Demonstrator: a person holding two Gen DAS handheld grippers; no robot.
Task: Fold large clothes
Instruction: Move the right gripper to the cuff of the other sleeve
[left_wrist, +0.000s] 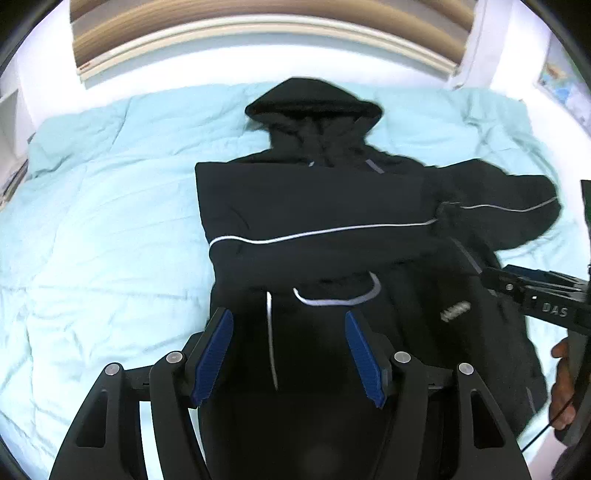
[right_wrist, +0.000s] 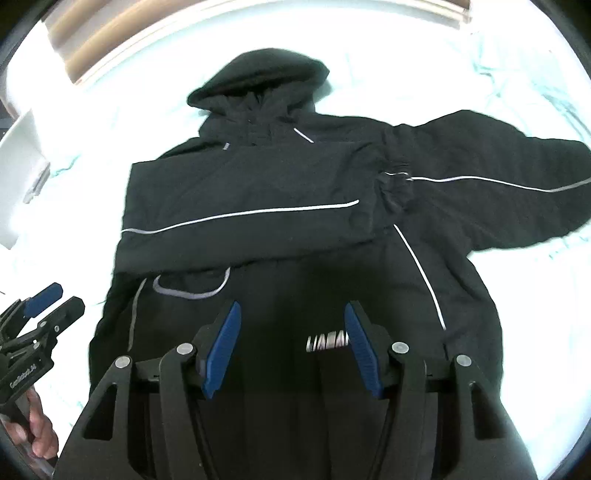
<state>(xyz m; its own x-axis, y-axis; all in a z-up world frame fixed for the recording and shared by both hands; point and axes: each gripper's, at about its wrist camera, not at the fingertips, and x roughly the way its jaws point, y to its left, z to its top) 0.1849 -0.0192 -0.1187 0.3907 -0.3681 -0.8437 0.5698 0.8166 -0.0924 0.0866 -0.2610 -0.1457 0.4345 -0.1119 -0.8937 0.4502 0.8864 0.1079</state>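
Both tongs, left (left_wrist: 288, 354) and right (right_wrist: 291, 350), hang spread and empty, tilted down over the black jacket (left_wrist: 332, 206).

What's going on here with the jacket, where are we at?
A person is folding a black hooded jacket laid flat on a light blue bedspread. One sleeve is already folded across the chest; the other sleeve lies spread out to the side. The left tool and right tool hover open above the jacket's lower half, holding nothing.
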